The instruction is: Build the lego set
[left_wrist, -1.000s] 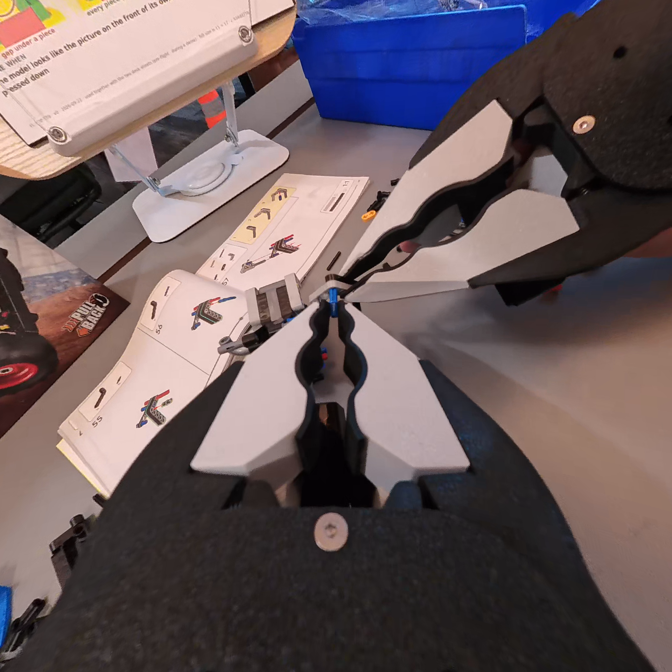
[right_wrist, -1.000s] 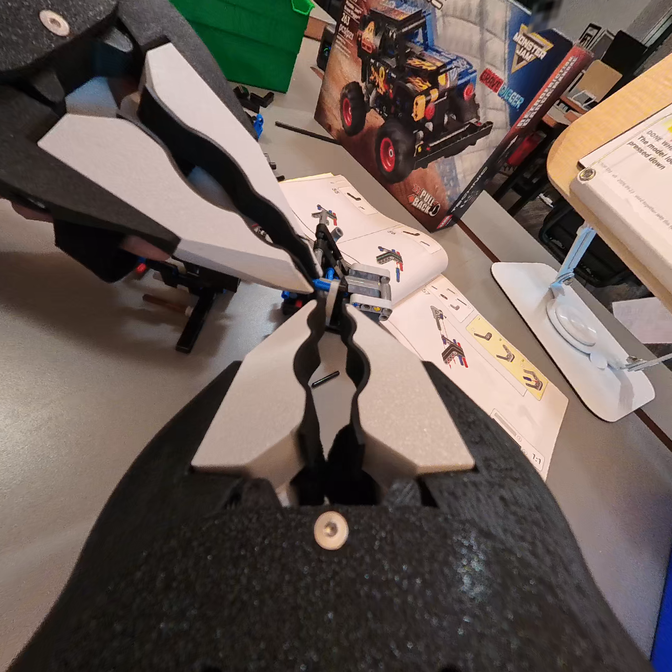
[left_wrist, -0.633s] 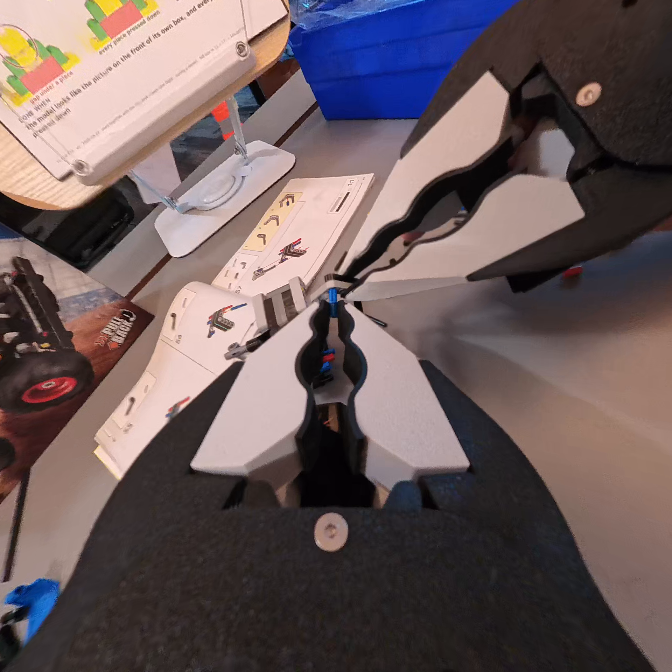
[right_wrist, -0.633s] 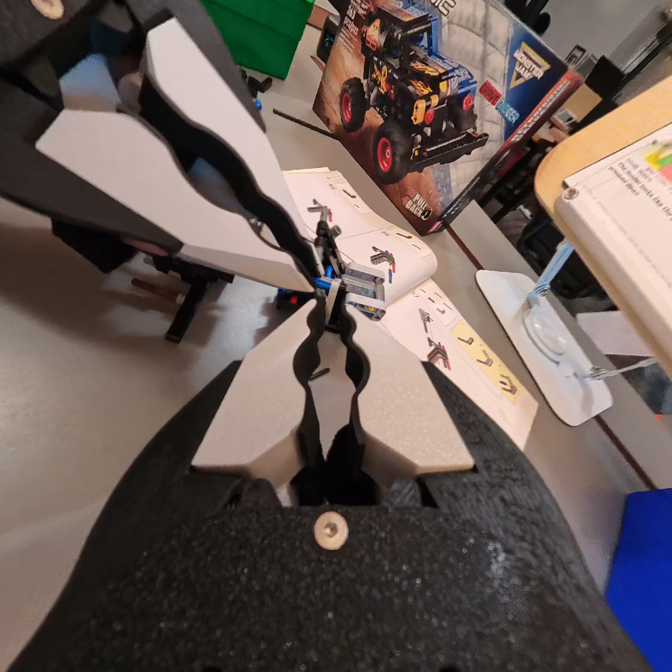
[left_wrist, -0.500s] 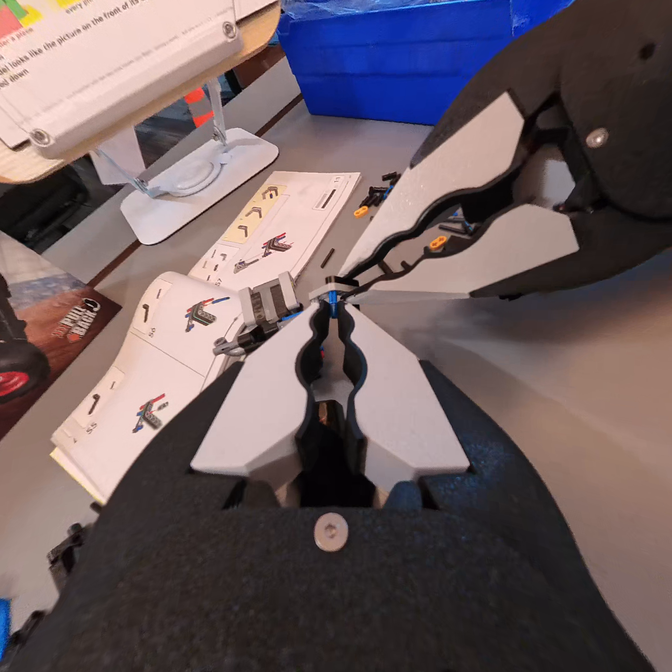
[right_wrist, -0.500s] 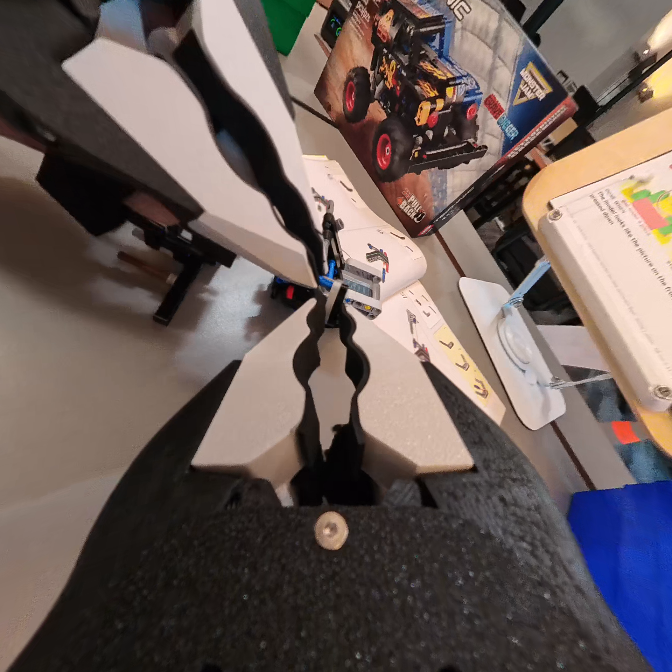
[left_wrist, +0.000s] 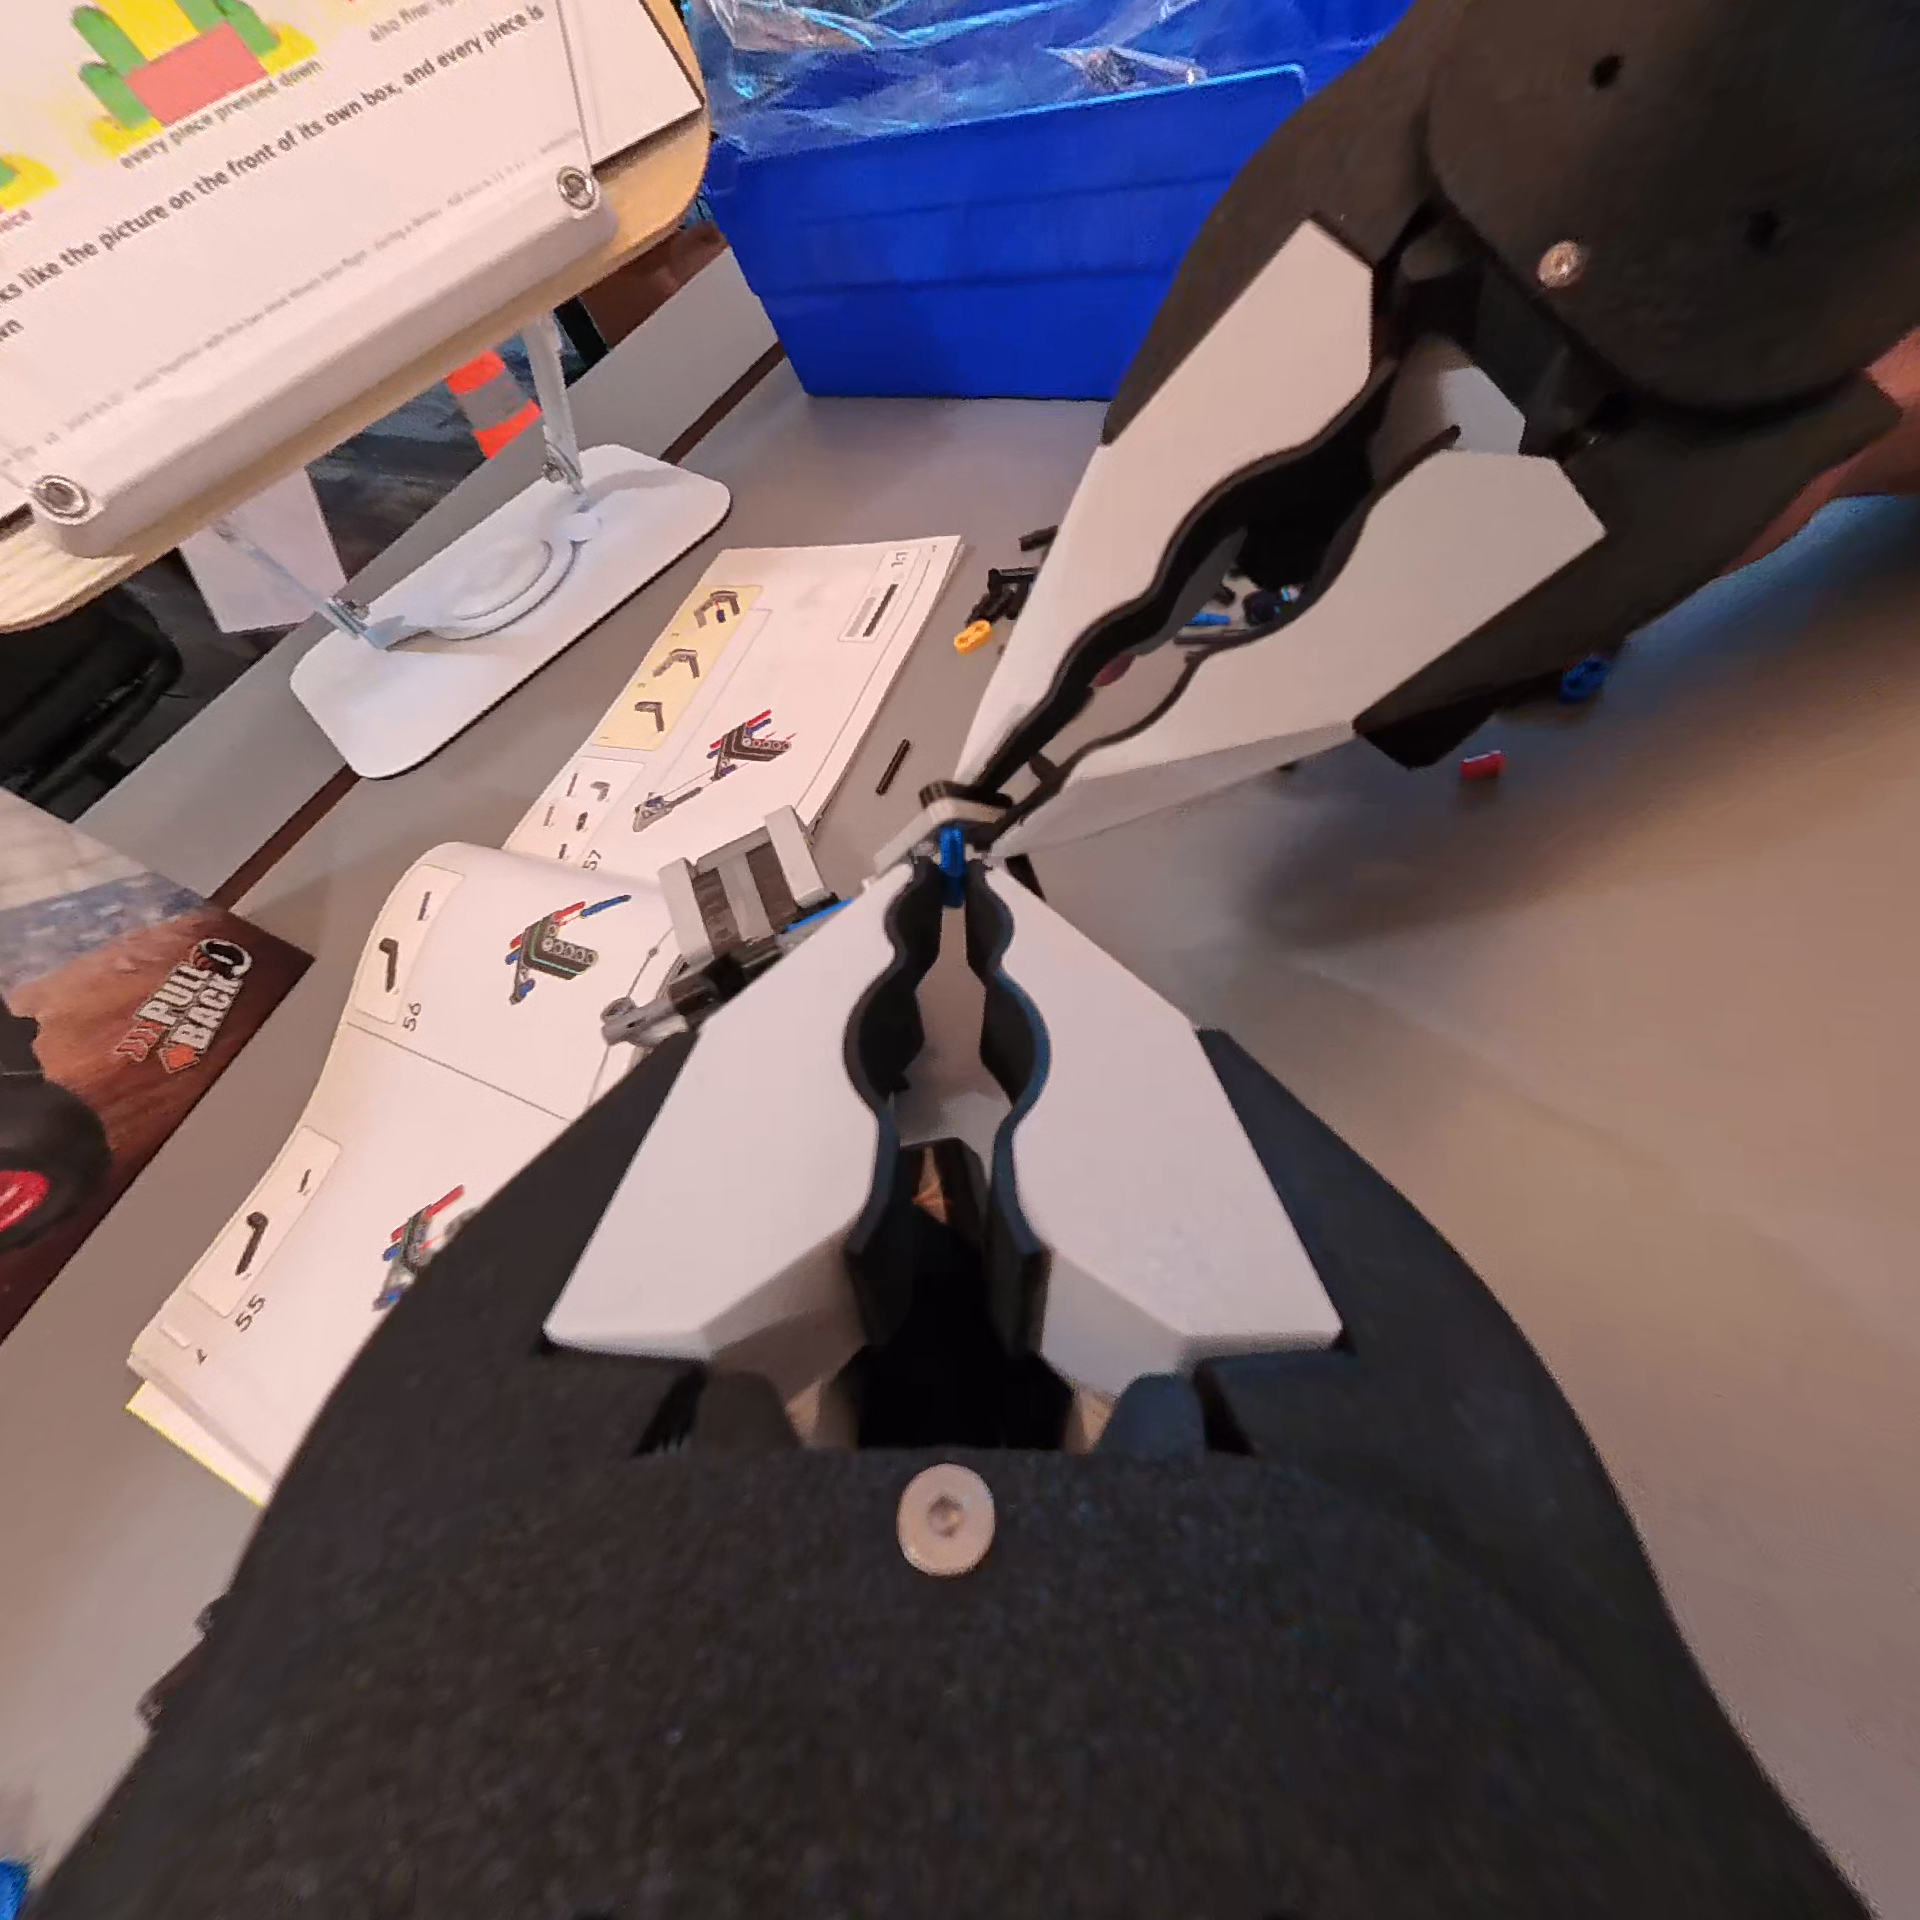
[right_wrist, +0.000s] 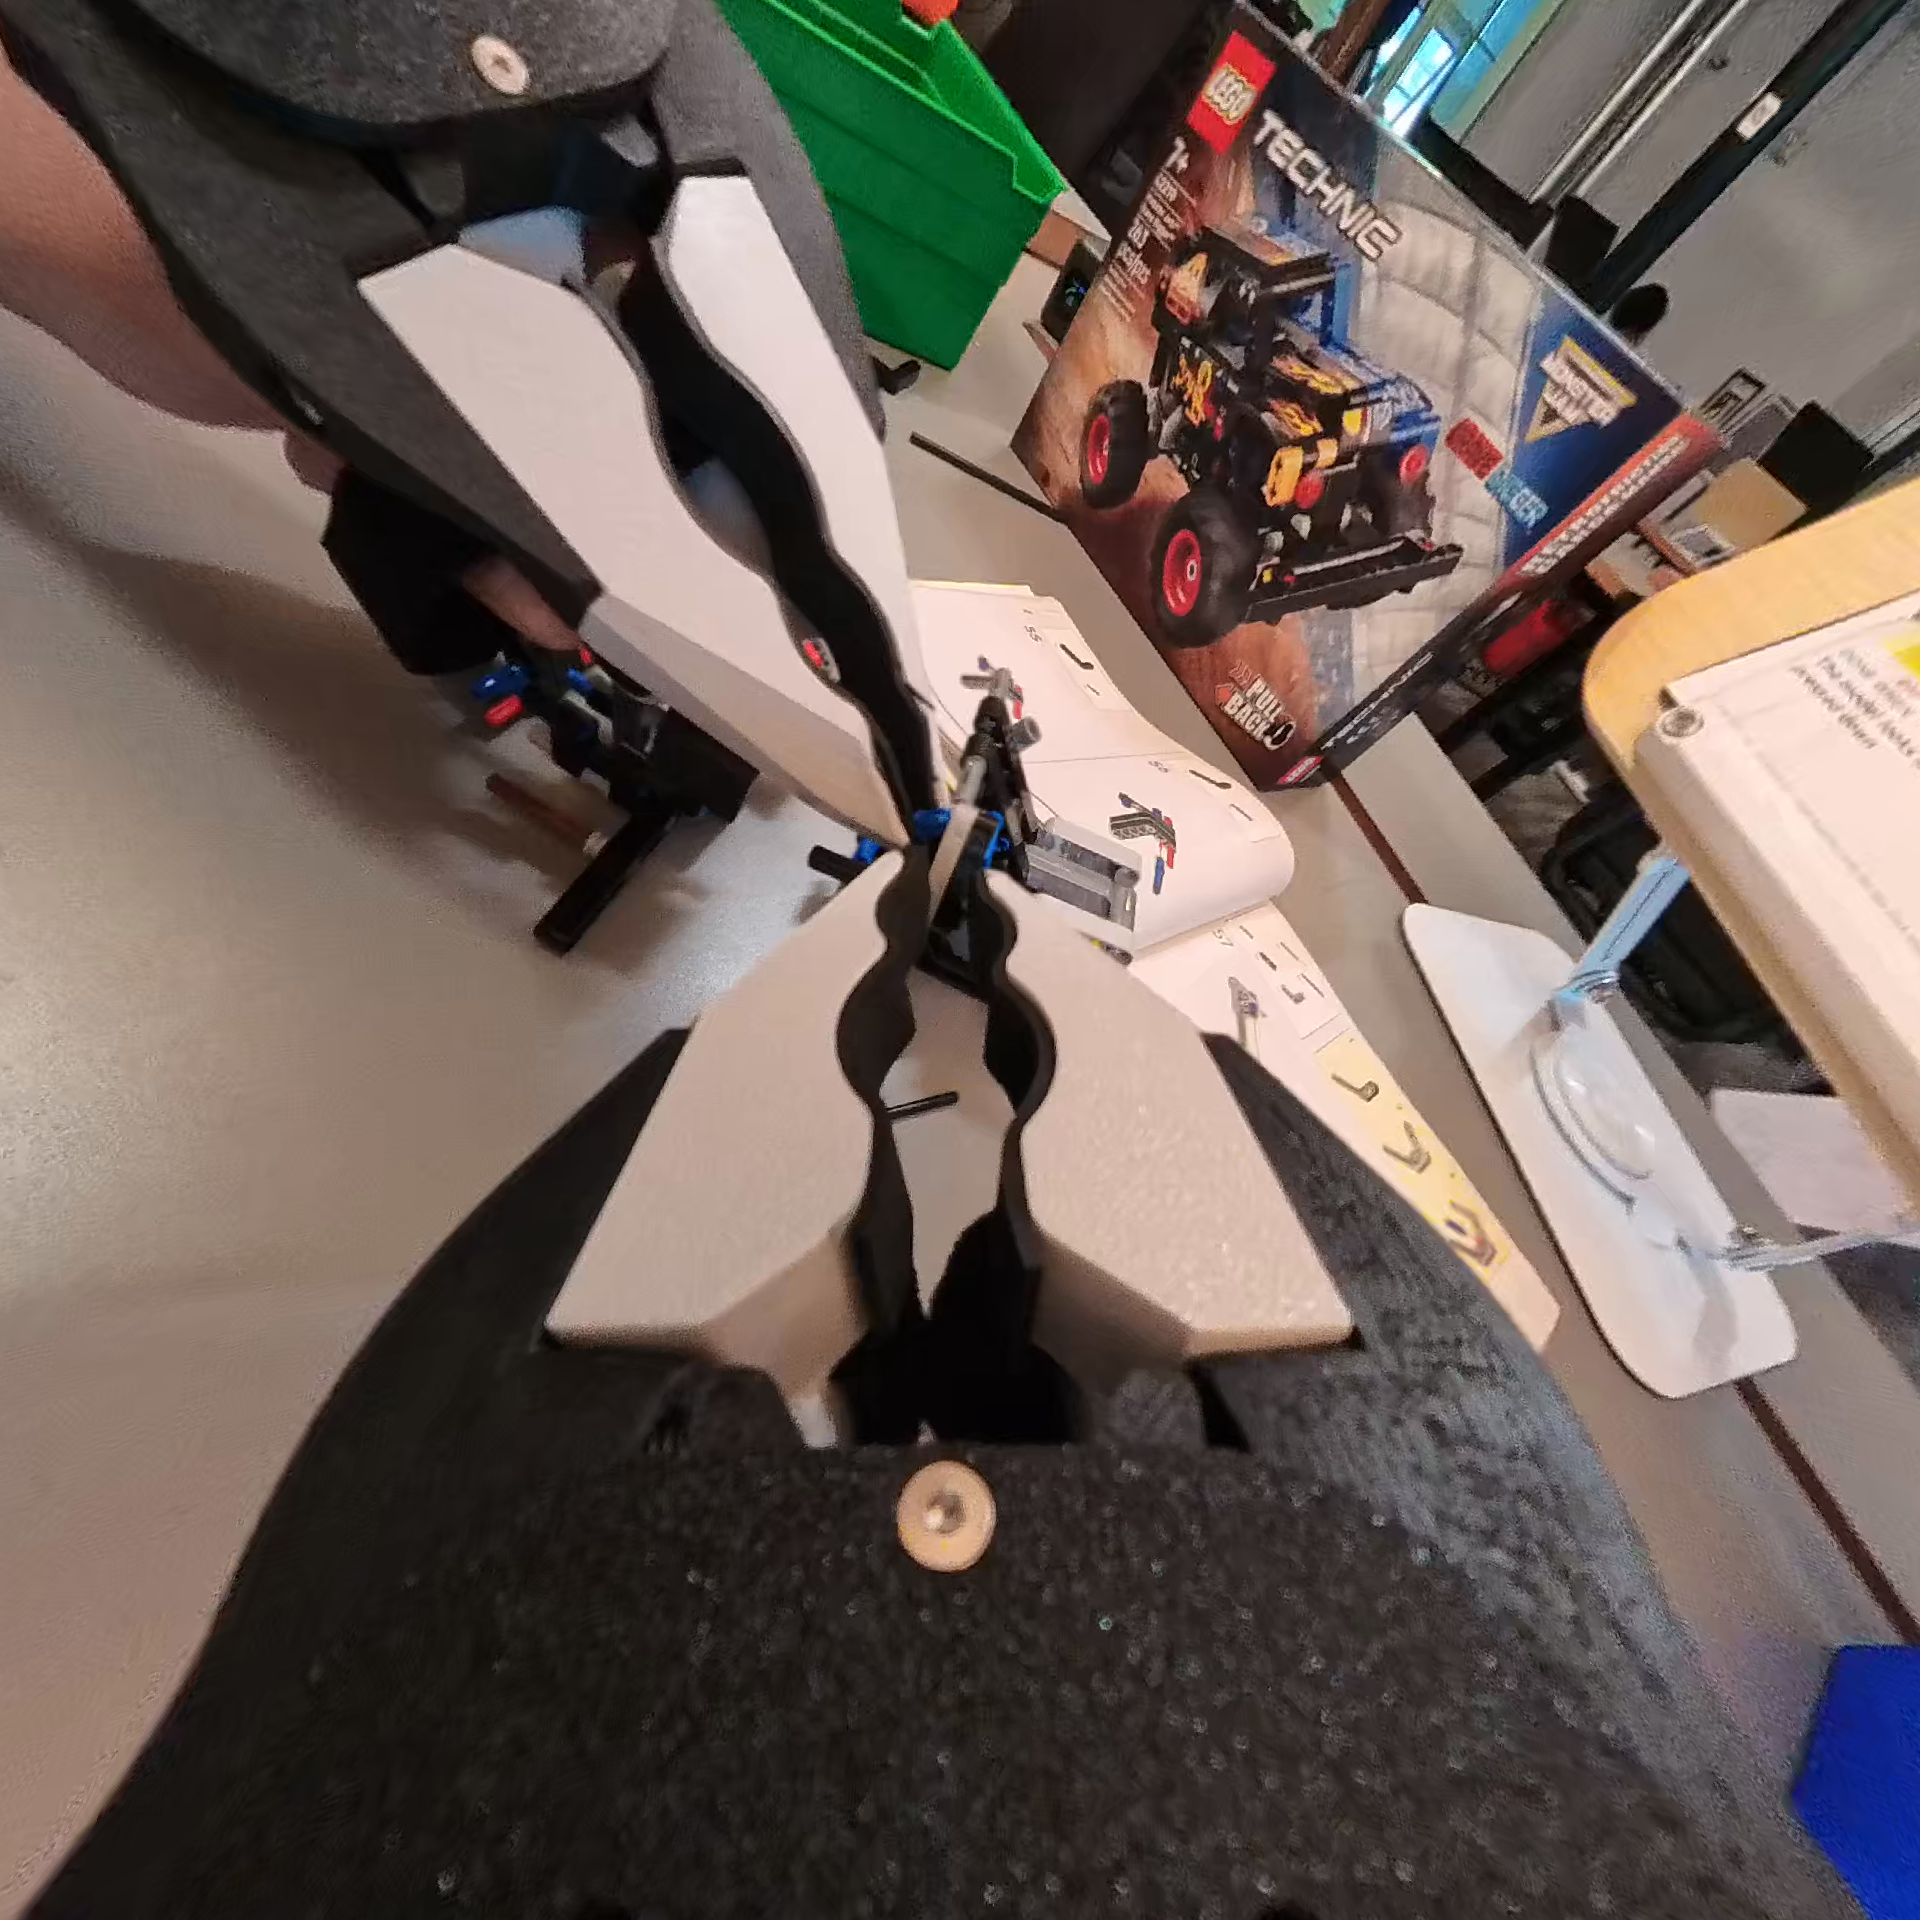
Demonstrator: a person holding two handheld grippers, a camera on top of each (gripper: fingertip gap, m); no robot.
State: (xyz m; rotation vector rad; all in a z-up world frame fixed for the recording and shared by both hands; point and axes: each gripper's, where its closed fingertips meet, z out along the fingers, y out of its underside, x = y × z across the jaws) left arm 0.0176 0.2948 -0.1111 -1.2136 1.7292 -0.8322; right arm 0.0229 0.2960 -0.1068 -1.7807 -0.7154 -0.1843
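the open white instruction booklet [left_wrist: 488, 1049] is kept at nine o'clock for reference. the small grey-and-black lego assembly [left_wrist: 743, 904] is pinched at its blue pin [left_wrist: 948, 844] by the left gripper [left_wrist: 943, 899], held off the table, while a thin pale flat piece [left_wrist: 961, 802], nipped by the right gripper [left_wrist: 987, 805], is brought in from one o'clock, apparently for mating.

On the table [left_wrist: 1455, 1143], the open instruction booklet [left_wrist: 468, 1039] lay left of the left gripper [left_wrist: 948, 883], with the small assembly [left_wrist: 743, 899] resting on its right edge. Behind the booklet stood a stand [left_wrist: 499, 613], and behind that to the right a bin [left_wrist: 997, 260]. The right gripper [left_wrist: 971, 805] met the left gripper tip to tip above the table. Loose pieces [left_wrist: 997, 603] lay behind the grippers. In the right wrist view, the set's box [right_wrist: 1340, 436] stood behind the booklet [right_wrist: 1091, 748], with another bin [right_wrist: 904, 177] to its left.
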